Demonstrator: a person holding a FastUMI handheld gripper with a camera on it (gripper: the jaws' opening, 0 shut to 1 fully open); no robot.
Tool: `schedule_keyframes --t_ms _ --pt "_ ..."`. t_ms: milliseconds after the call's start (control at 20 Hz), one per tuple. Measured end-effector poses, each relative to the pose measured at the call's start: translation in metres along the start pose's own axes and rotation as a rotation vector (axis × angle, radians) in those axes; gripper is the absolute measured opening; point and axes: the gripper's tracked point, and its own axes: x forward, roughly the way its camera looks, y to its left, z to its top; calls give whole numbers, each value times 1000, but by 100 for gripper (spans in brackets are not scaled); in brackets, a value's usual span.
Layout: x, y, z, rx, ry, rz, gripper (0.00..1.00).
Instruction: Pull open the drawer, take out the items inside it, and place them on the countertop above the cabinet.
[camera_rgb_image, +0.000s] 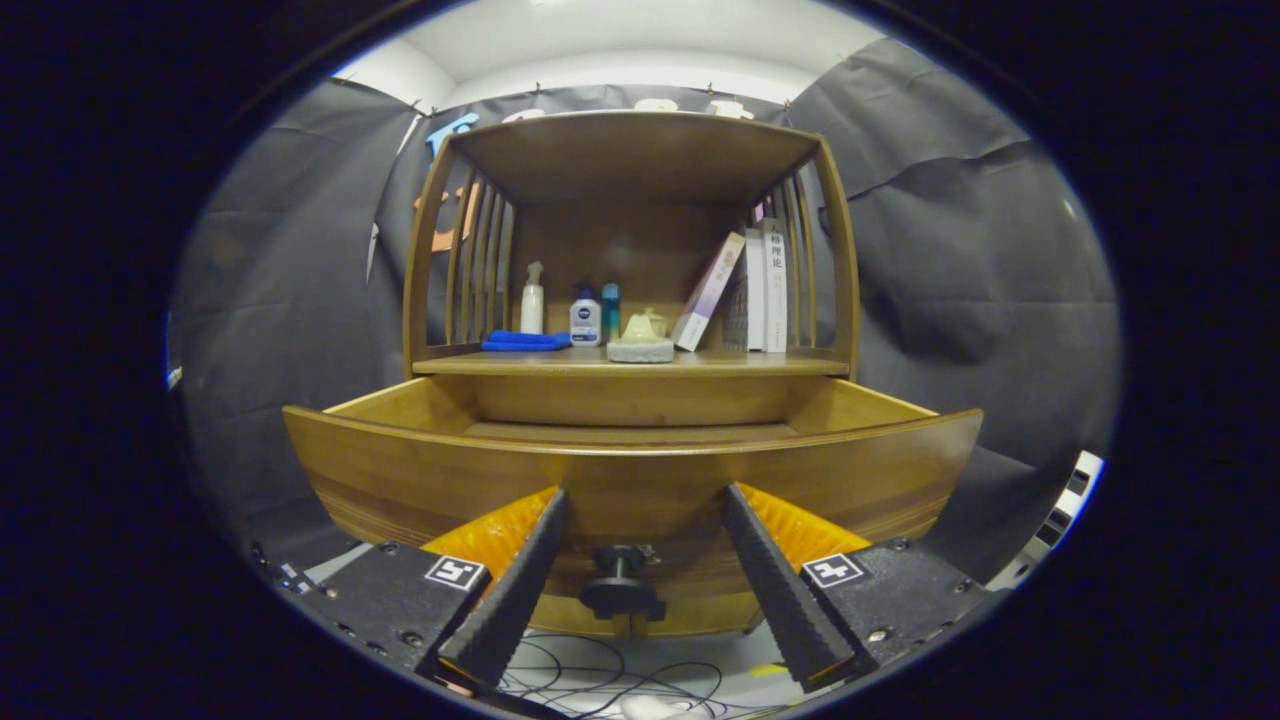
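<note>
I see my gripper (640, 510) spread wide, the dark knob (622, 590) between its fingers untouched; the drawer (632, 470) stands open at twelve o'clock.

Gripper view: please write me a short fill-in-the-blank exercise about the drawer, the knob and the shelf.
1. The wooden drawer is pulled ___.
2. The dark knob on its front sits ___ the gripper fingers, which are spread apart.
3. The blue cloth lies on the shelf just left of a ___ bottle.
4. The books stand at the shelf's ___ end.

Missing words: open; between; white; right
</note>
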Motion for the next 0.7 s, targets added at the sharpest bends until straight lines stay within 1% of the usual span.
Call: schedule_keyframes --t_ms 100,250,400,700 --pt "6 0 2 9 0 10 99" --pt "14 -2 2 61 6 37 99" --pt "25 -1 4 36 -12 27 99" --pt "52 4 18 39 -64 16 99"
